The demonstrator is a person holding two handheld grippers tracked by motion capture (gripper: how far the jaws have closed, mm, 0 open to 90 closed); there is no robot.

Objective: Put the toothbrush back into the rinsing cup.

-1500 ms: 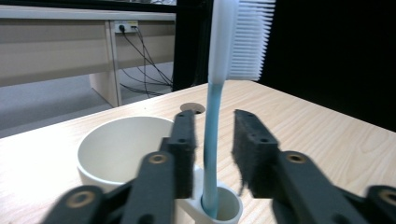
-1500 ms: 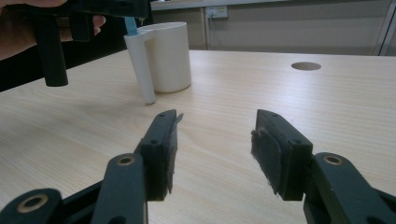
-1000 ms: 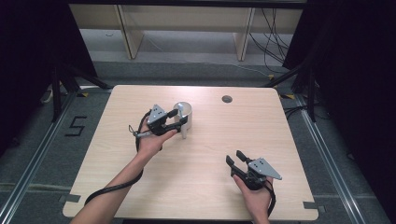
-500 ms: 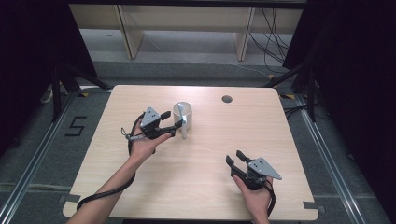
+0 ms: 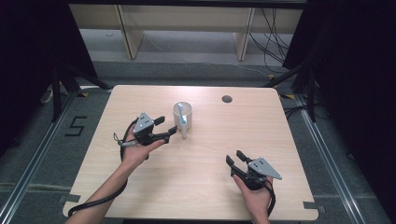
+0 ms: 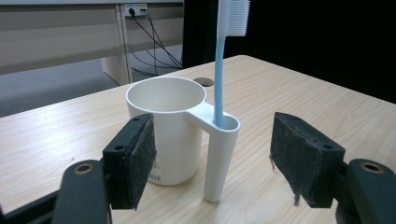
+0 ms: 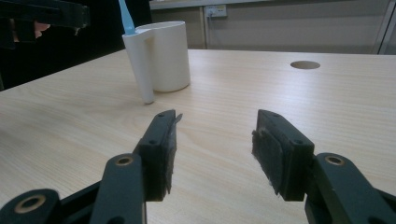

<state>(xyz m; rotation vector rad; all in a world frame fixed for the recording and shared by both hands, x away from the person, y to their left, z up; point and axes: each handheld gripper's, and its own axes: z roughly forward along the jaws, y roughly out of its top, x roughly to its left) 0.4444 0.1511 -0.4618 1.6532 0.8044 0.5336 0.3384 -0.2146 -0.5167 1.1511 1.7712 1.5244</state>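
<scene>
The left gripper [image 5: 166, 127] has just been opening wide with nothing pinched, the white cup [image 6: 169, 128] with its blue toothbrush [image 6: 219, 70] sits right in front, and a bump could tip it, while the spread, empty right gripper [image 5: 236, 157] waits far off.

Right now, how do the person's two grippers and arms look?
Both the left gripper and the right gripper are black, each with a grey three-cornered plate on top and two jaws faced with dark, worn pads. Black cables trail from both. The forearms are bare, no sleeves.
</scene>
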